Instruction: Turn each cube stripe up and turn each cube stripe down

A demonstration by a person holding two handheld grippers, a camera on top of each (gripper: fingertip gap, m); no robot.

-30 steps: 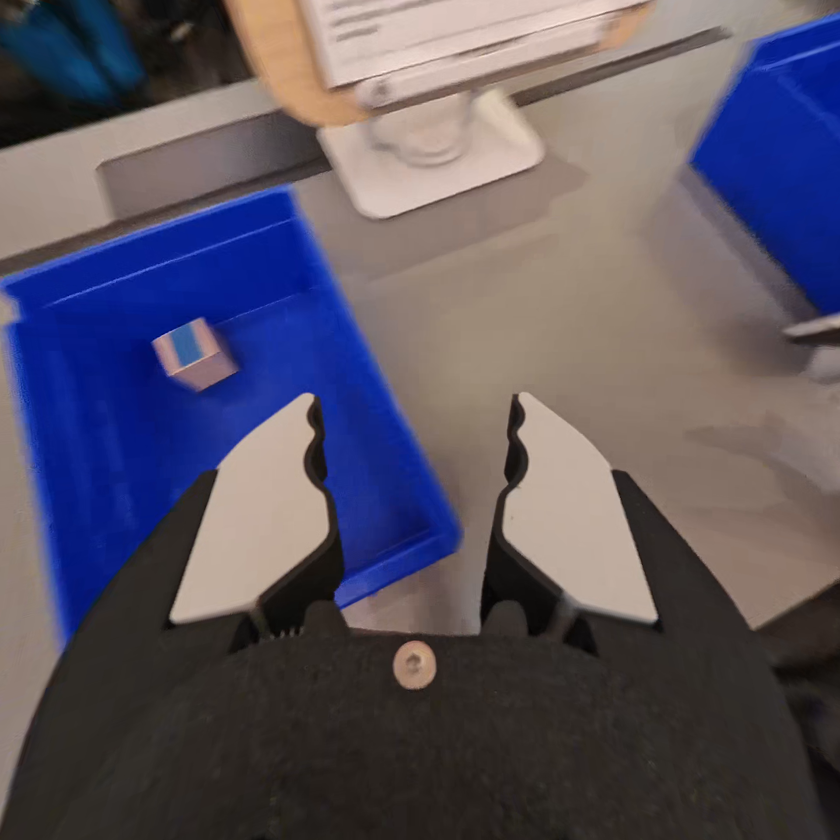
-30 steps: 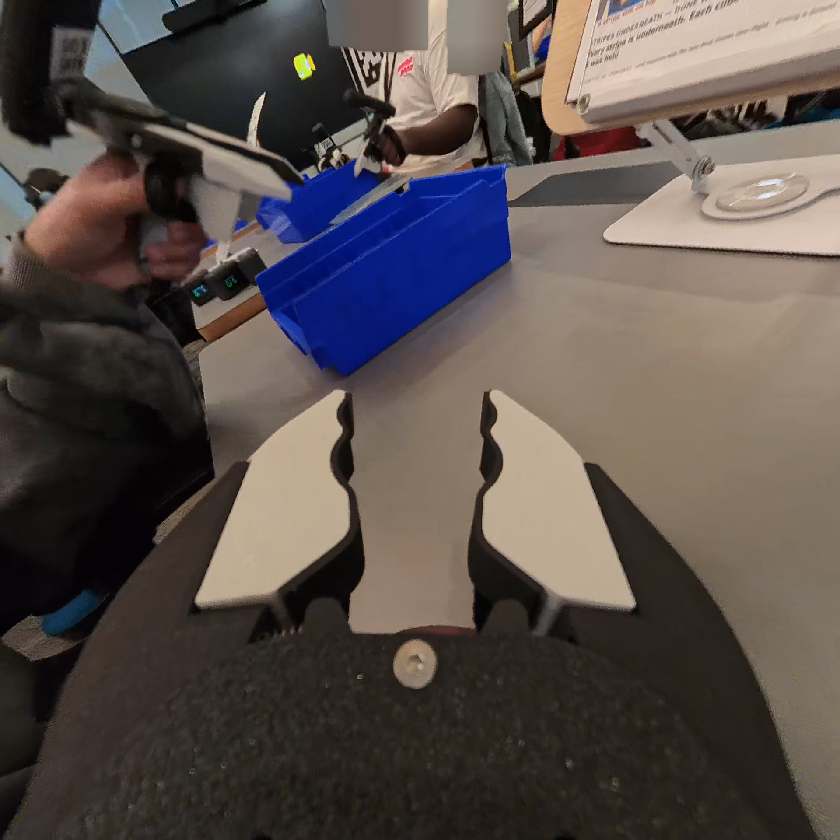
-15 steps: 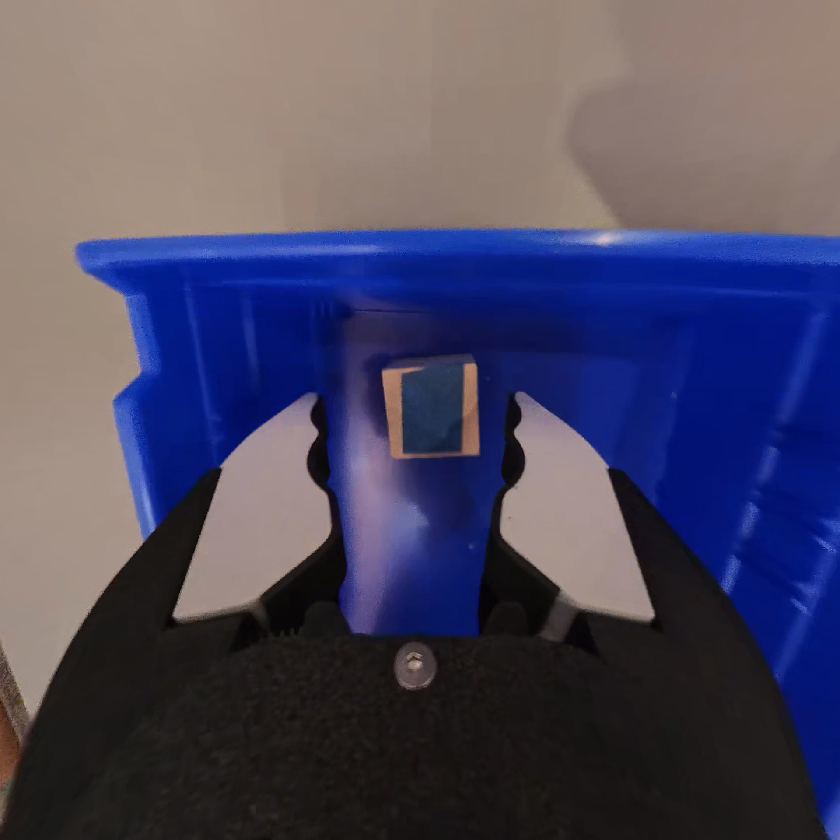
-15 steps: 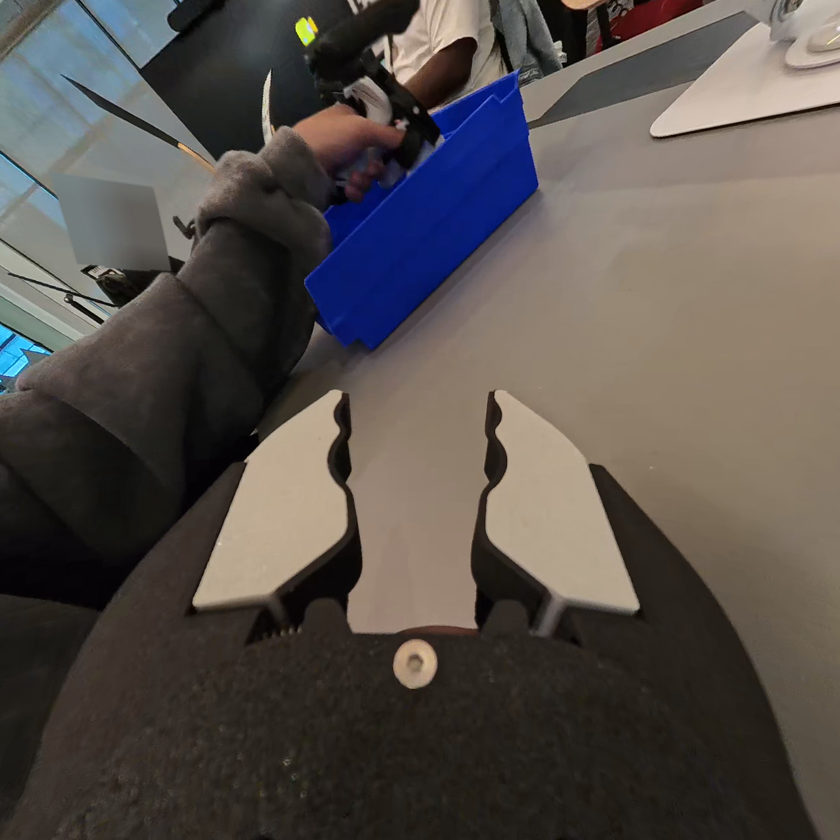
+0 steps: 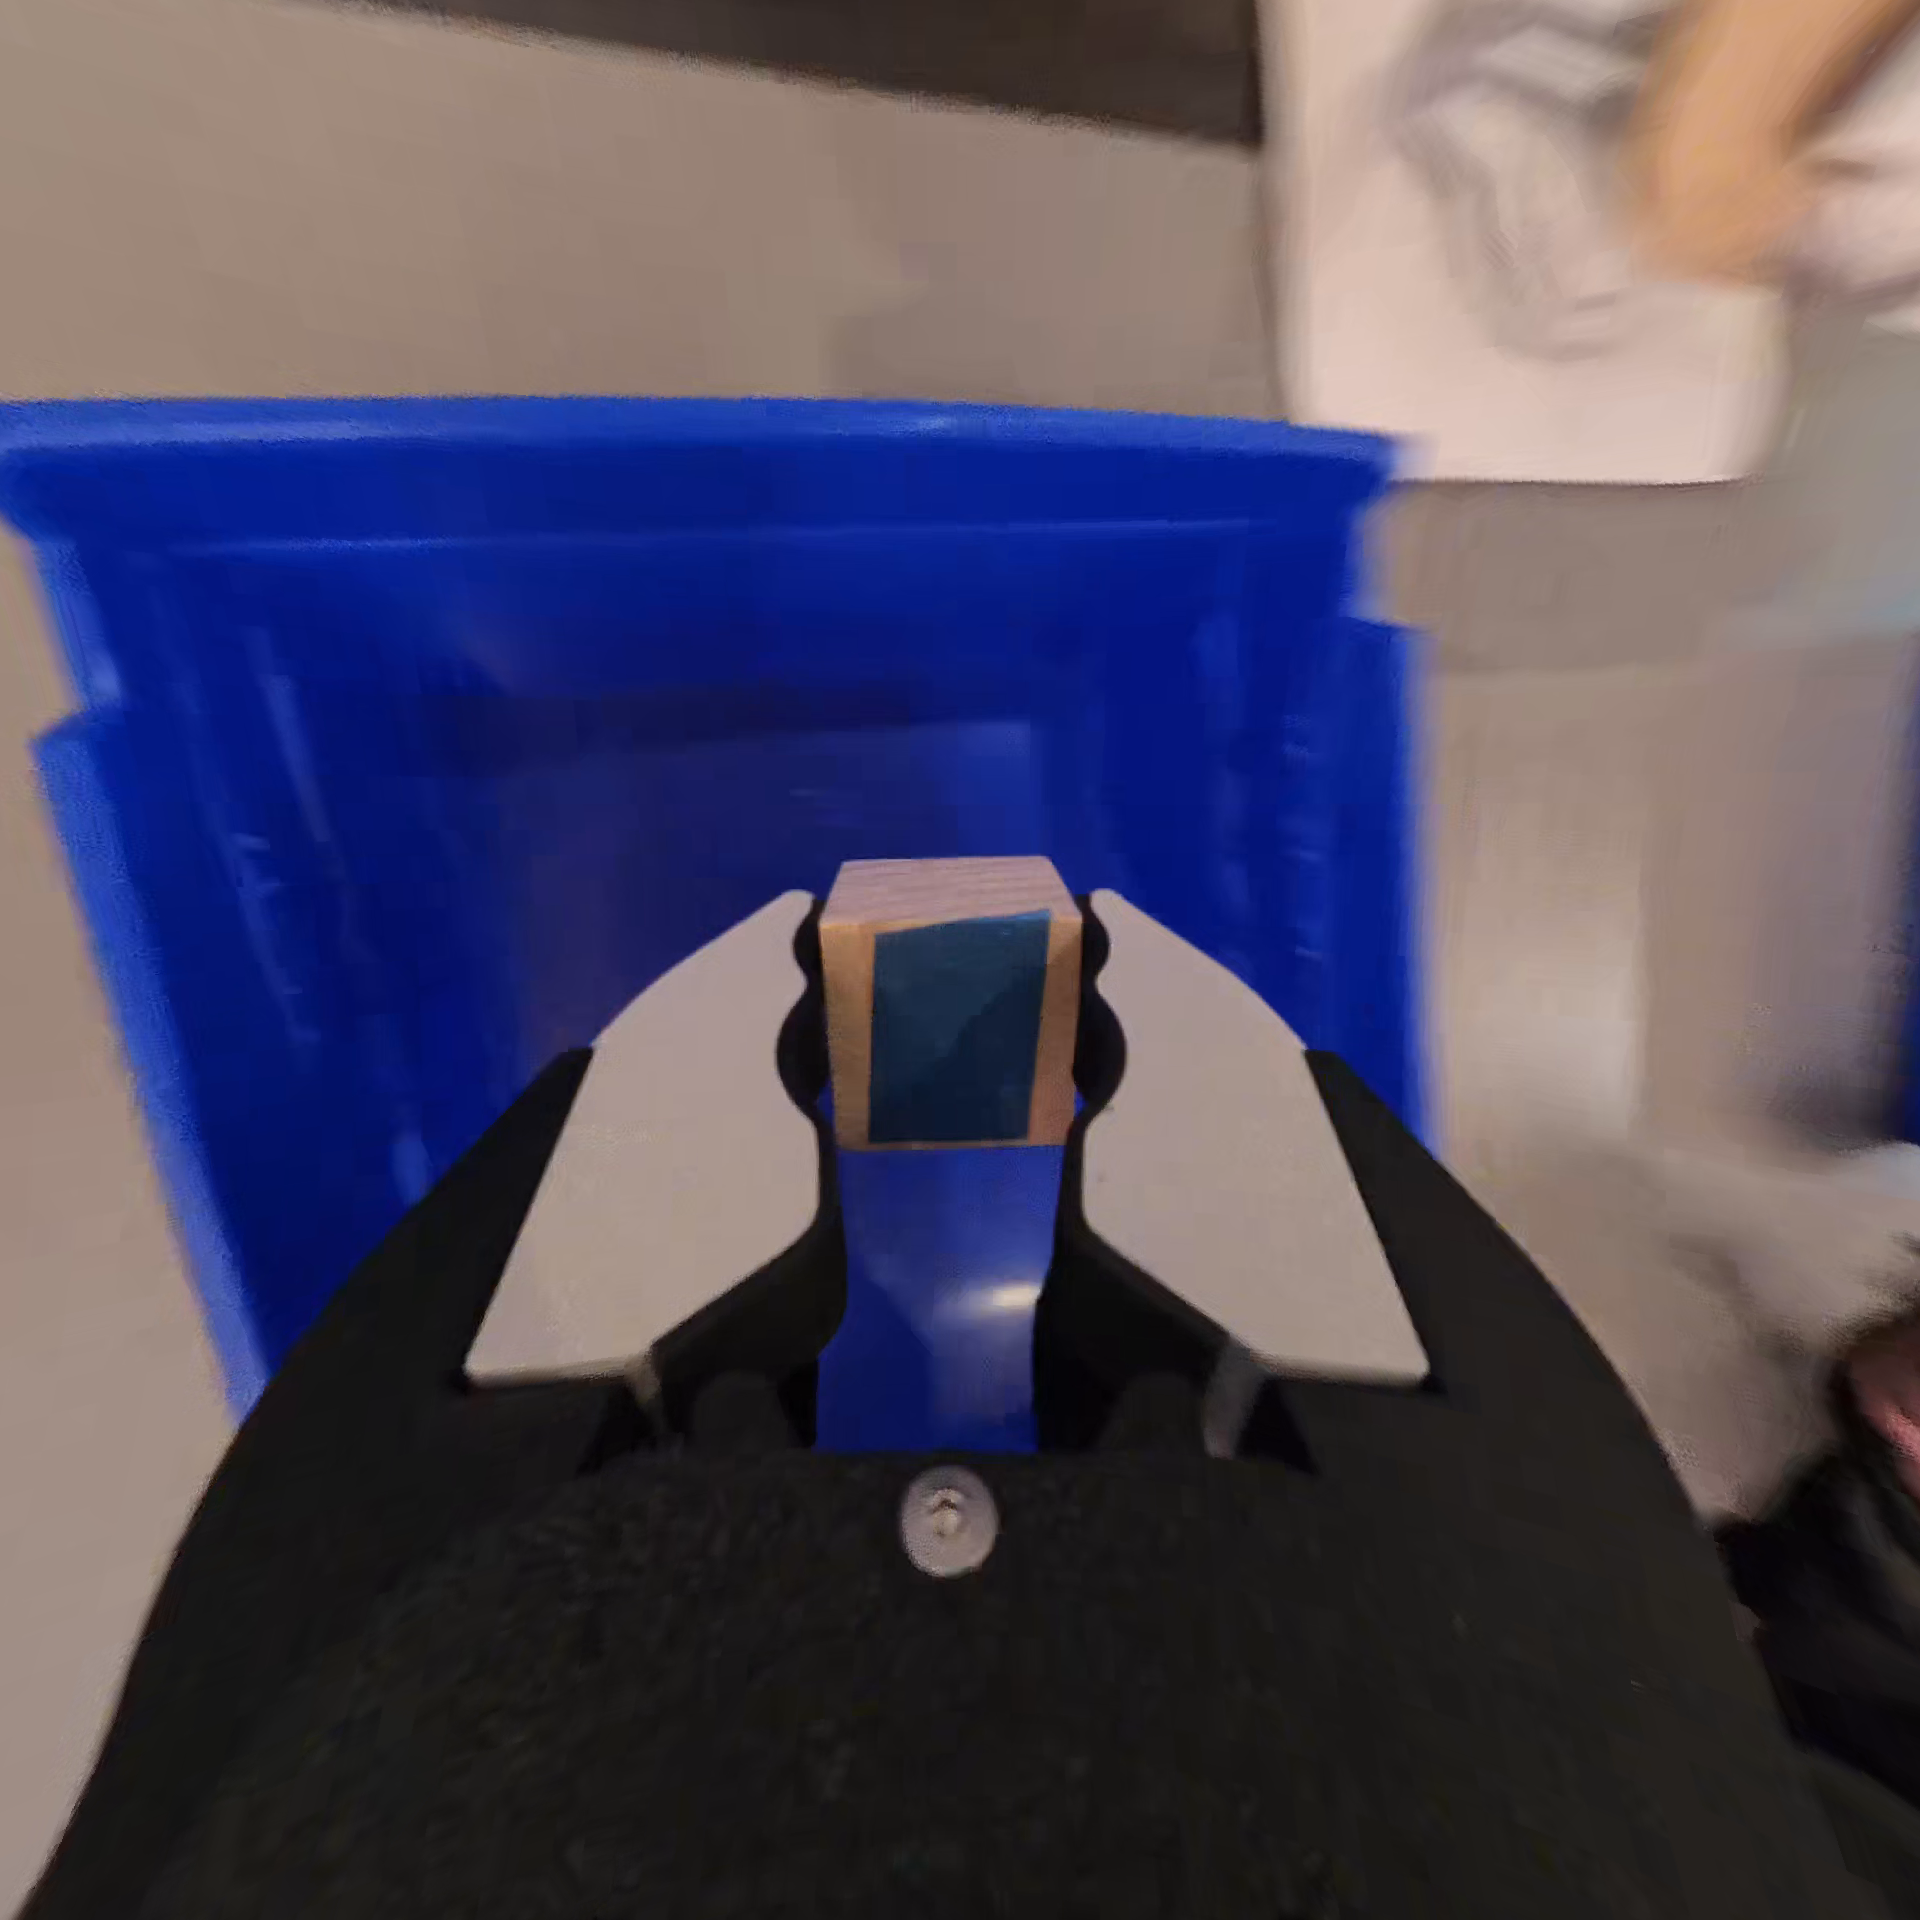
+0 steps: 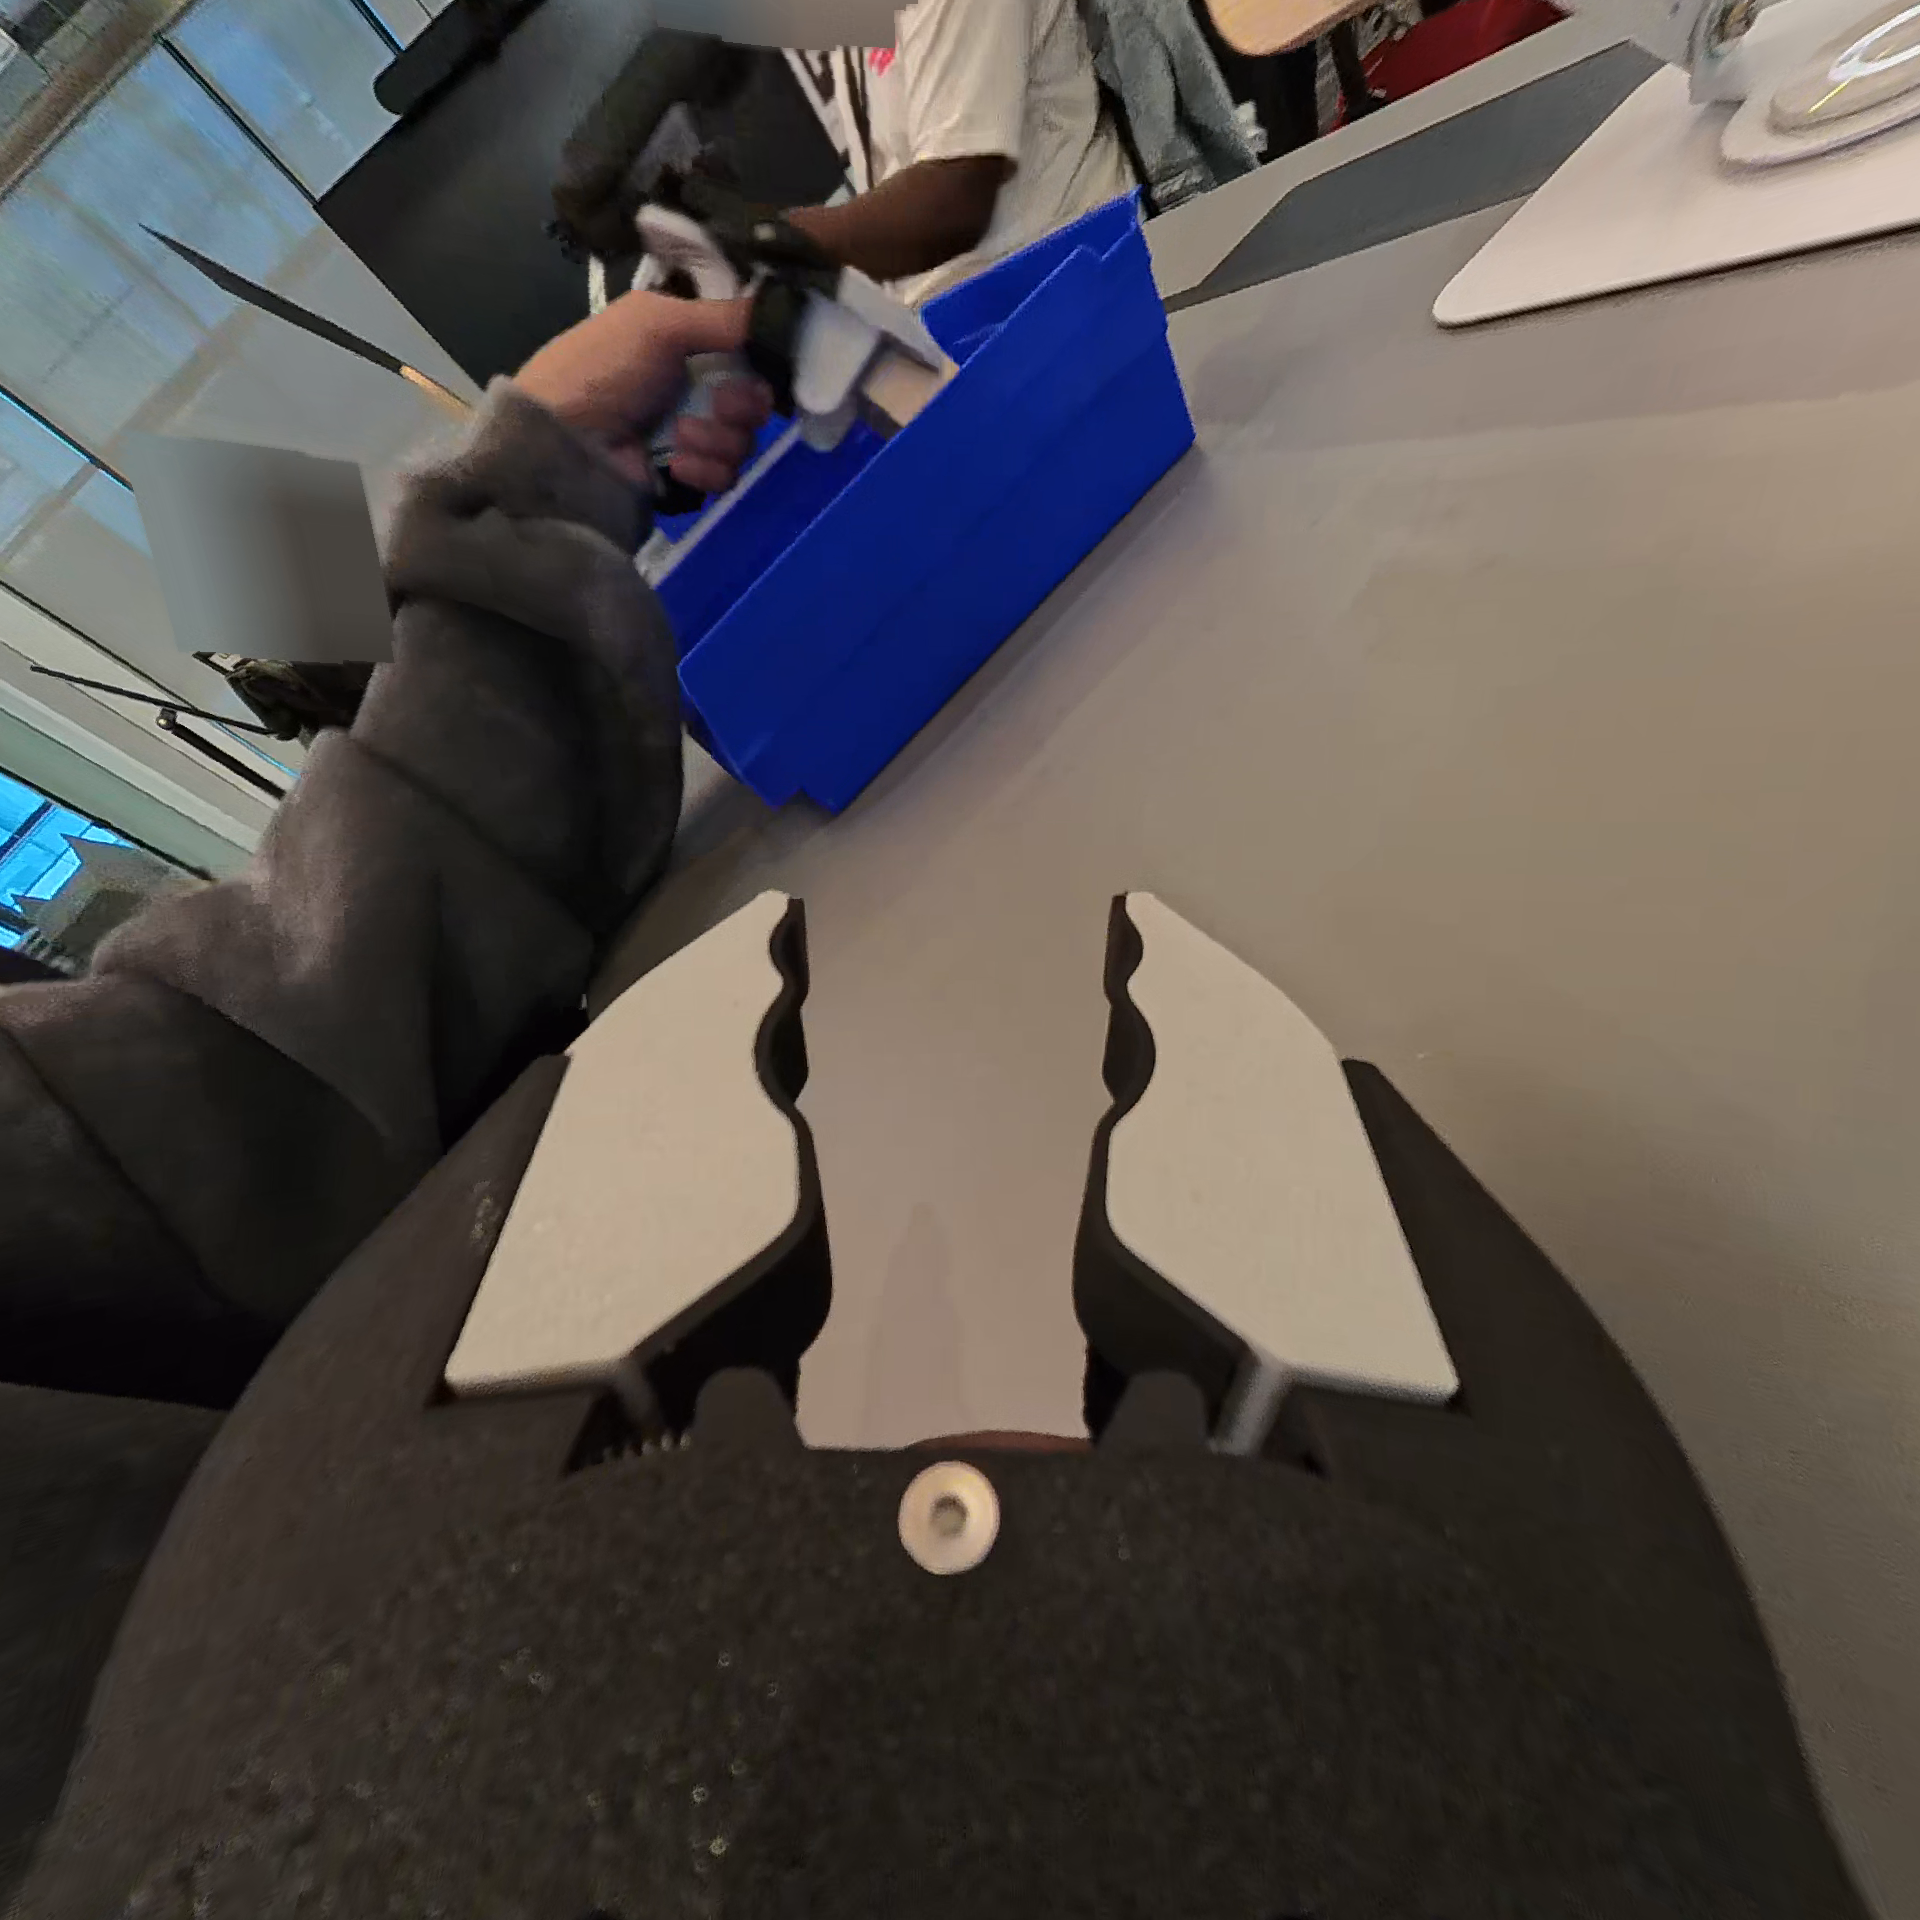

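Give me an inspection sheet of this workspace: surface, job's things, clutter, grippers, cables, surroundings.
Surface: grey table, bare around the bin.
Job's things: one wooden cube, blue stripe facing the left camera; blue bin under it.
Clutter: white stand base at the far edge.
Grippers: left gripper shut on the cube above the bin; right gripper open, holding nothing, over bare table.
Cables: nothing seen.
Surroundings: operator's grey sleeve; another person beyond the bin; windows at left.
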